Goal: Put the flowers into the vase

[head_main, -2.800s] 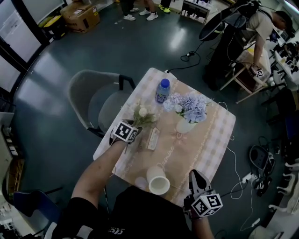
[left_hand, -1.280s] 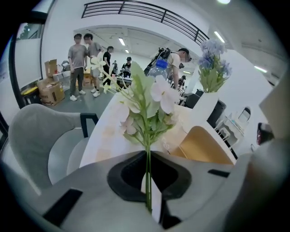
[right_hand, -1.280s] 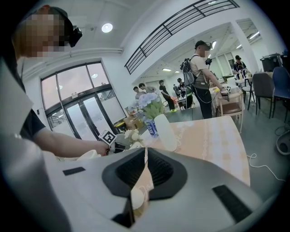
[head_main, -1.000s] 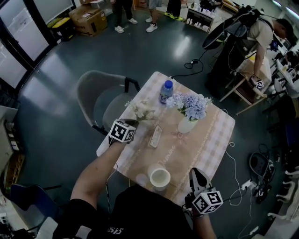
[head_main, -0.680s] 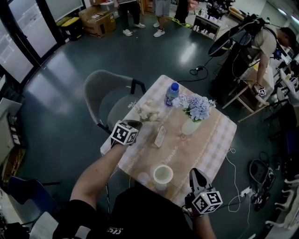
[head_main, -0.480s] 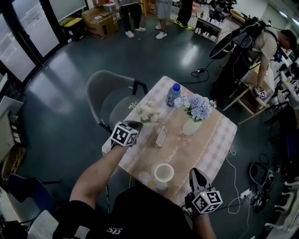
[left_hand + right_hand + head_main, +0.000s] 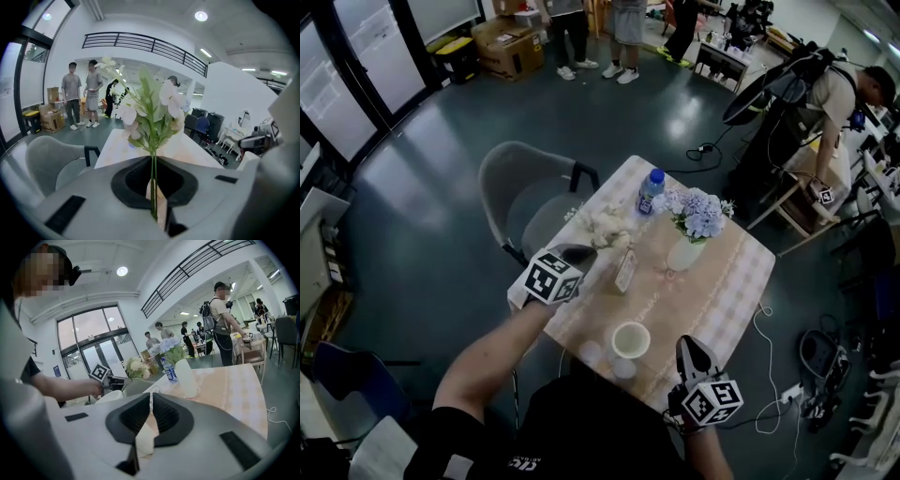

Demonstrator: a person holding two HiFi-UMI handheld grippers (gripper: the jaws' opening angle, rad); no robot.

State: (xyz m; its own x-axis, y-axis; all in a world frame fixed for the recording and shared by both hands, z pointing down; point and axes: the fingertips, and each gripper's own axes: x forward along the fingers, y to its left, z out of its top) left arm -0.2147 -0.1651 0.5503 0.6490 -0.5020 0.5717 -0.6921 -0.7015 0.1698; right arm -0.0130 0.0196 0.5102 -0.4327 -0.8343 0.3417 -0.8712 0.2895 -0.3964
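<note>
With the left hand-held gripper [image 7: 154,206] pinching the green-stemmed, white-blossomed flower sprig [image 7: 150,108] aloft at ten o'clock of the white tapered vase [image 7: 682,253] on the pink checked table [image 7: 727,281], tip stems downward and thread them in beside the blue hydrangeas [image 7: 698,213], right hand-held gripper [image 7: 143,427] pressed together, empty.

head: high, steeply down | gripper views: close, along jaws | all share table [image 7: 727,281], seemingly

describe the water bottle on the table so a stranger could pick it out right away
Find the small table with the pale checked cloth and look to its far corner. The bottle stands there, just left of the white vase. It alone is clear plastic, with a blue cap and a blue label.
</note>
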